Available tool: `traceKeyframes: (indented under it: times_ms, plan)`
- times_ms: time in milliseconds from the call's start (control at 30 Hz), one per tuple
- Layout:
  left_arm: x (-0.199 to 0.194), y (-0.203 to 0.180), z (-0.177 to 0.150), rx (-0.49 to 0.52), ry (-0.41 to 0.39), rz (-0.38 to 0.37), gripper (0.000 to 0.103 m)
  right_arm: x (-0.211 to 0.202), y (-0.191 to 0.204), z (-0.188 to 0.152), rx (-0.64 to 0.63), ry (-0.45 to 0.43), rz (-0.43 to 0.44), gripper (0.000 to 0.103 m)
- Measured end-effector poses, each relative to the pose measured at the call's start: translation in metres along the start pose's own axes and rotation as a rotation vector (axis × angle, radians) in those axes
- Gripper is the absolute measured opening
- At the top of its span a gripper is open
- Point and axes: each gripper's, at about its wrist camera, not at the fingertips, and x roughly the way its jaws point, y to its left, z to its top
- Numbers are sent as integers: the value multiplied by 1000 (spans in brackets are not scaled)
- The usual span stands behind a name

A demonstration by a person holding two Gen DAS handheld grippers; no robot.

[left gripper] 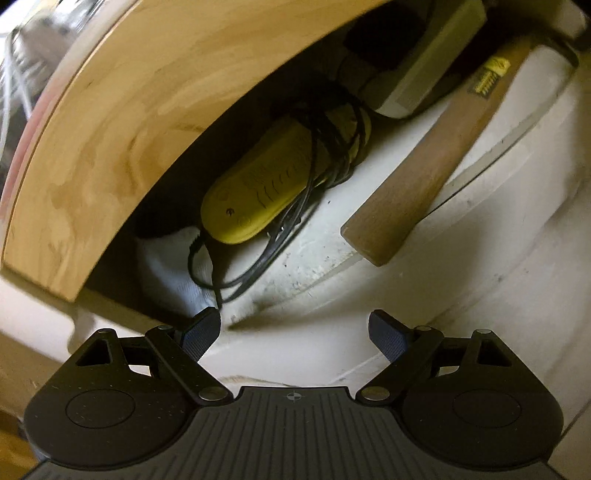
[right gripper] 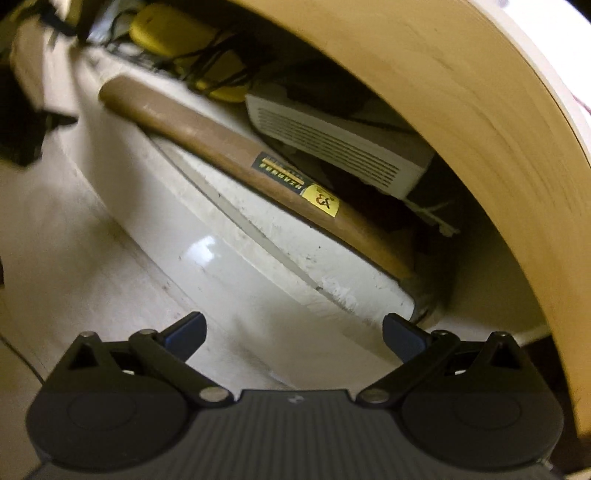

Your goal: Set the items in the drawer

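Observation:
The white drawer (left gripper: 325, 273) stands open under a wooden tabletop (left gripper: 122, 122). Inside lie a yellow device (left gripper: 255, 188) wrapped in a black cord, a wooden-handled hammer (left gripper: 428, 173), a white vented box (left gripper: 424, 66) and a white cloth (left gripper: 173, 266). My left gripper (left gripper: 294, 332) is open and empty just over the drawer's front. In the right wrist view the hammer (right gripper: 229, 155), the white box (right gripper: 332, 147) and the yellow device (right gripper: 173, 33) show again. My right gripper (right gripper: 294, 334) is open and empty above the drawer's front edge (right gripper: 229, 236).
The wooden tabletop (right gripper: 461, 110) overhangs the back of the drawer in both views. Dark shapes (right gripper: 22, 122) sit at the left edge of the right wrist view. A black cord (left gripper: 236, 273) trails over the cloth.

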Motion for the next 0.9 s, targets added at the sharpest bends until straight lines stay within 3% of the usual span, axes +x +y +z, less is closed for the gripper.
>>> traceKeyframes:
  times_ms: [133,300,467,667,900]
  plan:
    - [10,-5,-1,109,3,34,89,7,5,-1,-114,24,-57,90]
    - [17,-6,-5,171,-10,49,88,17,8,-4,-242,45,-97,69]
    - [22,-5,-7,206,-12,24,69,26,11,-6,-363,69,-109,50]
    - [23,-15,-16,407,-59,67,57,27,16,-8,-442,74,-125,47]
    - [24,-4,-18,455,-64,67,53,24,19,-6,-492,82,-131,46]
